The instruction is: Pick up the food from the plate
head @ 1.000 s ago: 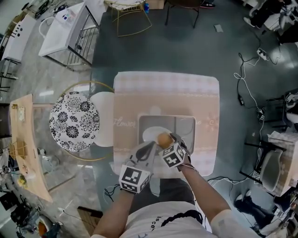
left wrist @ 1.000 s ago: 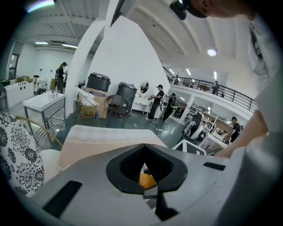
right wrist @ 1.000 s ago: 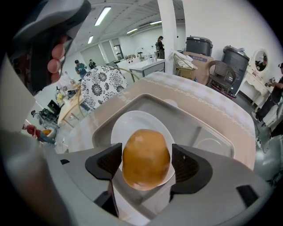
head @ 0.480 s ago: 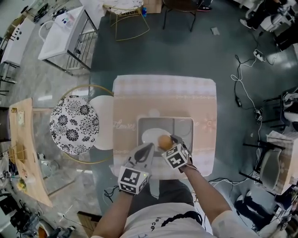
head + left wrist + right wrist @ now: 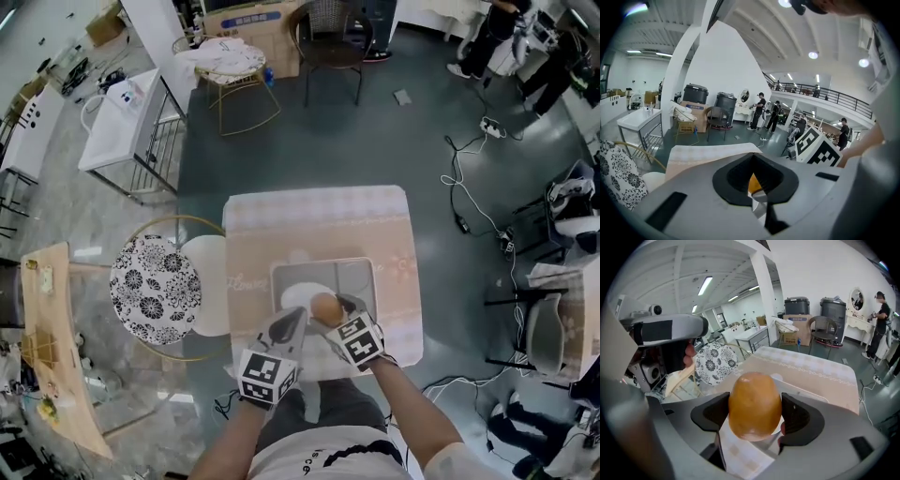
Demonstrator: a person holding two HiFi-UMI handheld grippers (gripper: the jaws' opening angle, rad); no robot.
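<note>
**Food Held in Right Gripper Over Tray**

A dark grey-green floor [image 5: 412,122] is seen from above, and on it a square table covered in a pale pink and beige cloth [image 5: 319,220] is set directly in front of the person. Just beside the table's left edge a round wire-framed chair with a black-and-white flowered cushion [image 5: 155,289] is placed.

On the near half of the table a grey rectangular compartment tray [image 5: 361,274] is laid. In its left compartment a white oval plate [image 5: 292,298] is seen, partly covered by the two grippers.

The right gripper [image 5: 330,311] is reached in over the near edge of the tray, with its black-and-white marker cube [image 5: 354,339] turned upward. In the right gripper view, the jaws of the right gripper [image 5: 754,417] are closed narrowly on a golden-brown, egg-shaped piece of food [image 5: 754,405], which is pinched at both sides by the dark pads. From the head view the food [image 5: 325,307] is shown over the near right part of the plate. Whether it is clear of the plate cannot be told from above.

The left gripper [image 5: 298,317] is held just beside the right one, near the plate's front edge. In the left gripper view, the jaws of the left gripper [image 5: 755,190] are brought together with nothing gripped. Only a sliver of orange is seen through the dark padded hollow between them.
</note>
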